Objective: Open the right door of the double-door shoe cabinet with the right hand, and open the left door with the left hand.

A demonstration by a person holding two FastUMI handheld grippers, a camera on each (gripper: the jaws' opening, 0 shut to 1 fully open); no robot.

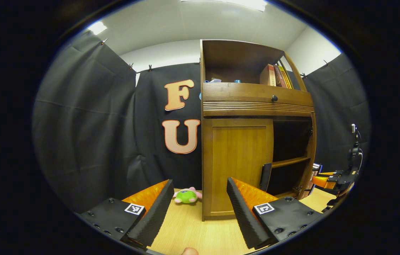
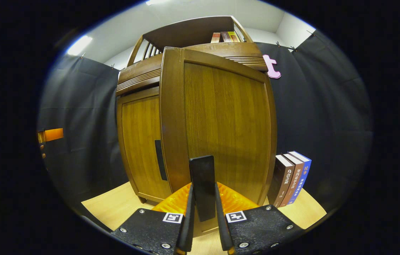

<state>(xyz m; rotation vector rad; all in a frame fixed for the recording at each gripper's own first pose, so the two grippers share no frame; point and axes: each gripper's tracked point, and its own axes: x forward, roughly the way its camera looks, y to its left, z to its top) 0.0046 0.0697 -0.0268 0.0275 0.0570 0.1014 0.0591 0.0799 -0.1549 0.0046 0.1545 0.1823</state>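
In the left gripper view the brown wooden shoe cabinet stands ahead. Its left door is closed, with a black handle at its right edge. My left gripper is open and short of that door, touching nothing. The cabinet's right half gapes dark, showing a shelf. In the right gripper view the right door is swung out toward me. My right gripper is shut on its black handle. The left door sits closed behind it. The right gripper also appears at the far right.
A green plush toy lies on the light wood surface left of the cabinet. Three books stand right of the cabinet. More books stand on the top shelf above a drawer knob. The left gripper shows at the left.
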